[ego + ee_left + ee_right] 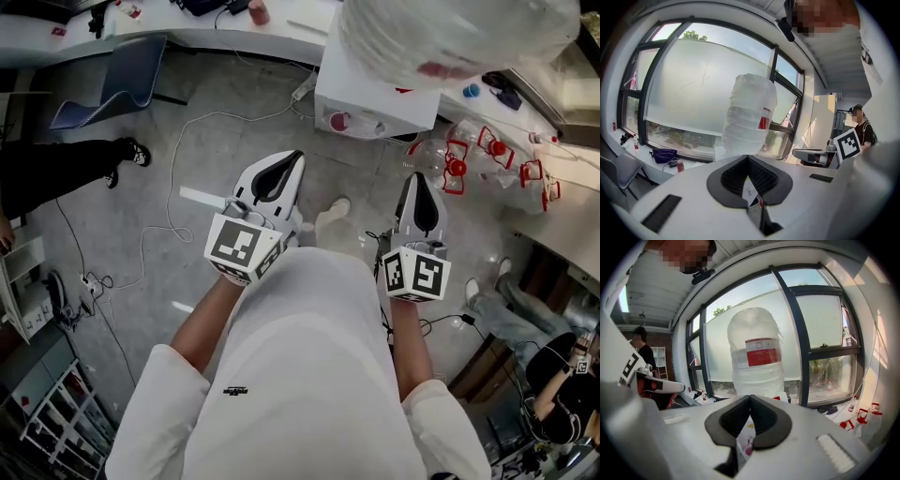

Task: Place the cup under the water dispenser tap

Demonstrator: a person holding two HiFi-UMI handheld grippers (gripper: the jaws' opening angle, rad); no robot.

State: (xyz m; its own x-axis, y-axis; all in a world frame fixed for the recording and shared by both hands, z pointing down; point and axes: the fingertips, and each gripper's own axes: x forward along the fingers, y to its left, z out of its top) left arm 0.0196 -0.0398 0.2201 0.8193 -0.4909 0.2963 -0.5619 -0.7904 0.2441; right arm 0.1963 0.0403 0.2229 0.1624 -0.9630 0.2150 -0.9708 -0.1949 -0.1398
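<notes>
The water dispenser (375, 89) is a white box ahead of me with a big clear bottle (450, 37) on top. That bottle (747, 117) rises just beyond the left jaws, and the red-labelled bottle (757, 357) fills the middle of the right gripper view. My left gripper (292, 157) and right gripper (417, 178) are held side by side in front of the dispenser, over the floor. The left gripper (748, 158) has its pads meeting at the tip, nothing between them. The right gripper (750, 397) is shut and empty too. I can make out no cup and no tap.
Several empty bottles with red caps (487, 150) lie on the floor right of the dispenser. Cables (187, 187) run across the grey floor. A blue chair (112, 80) and a desk (187, 28) stand at the back left. People sit at the left (66, 164) and lower right (562, 384).
</notes>
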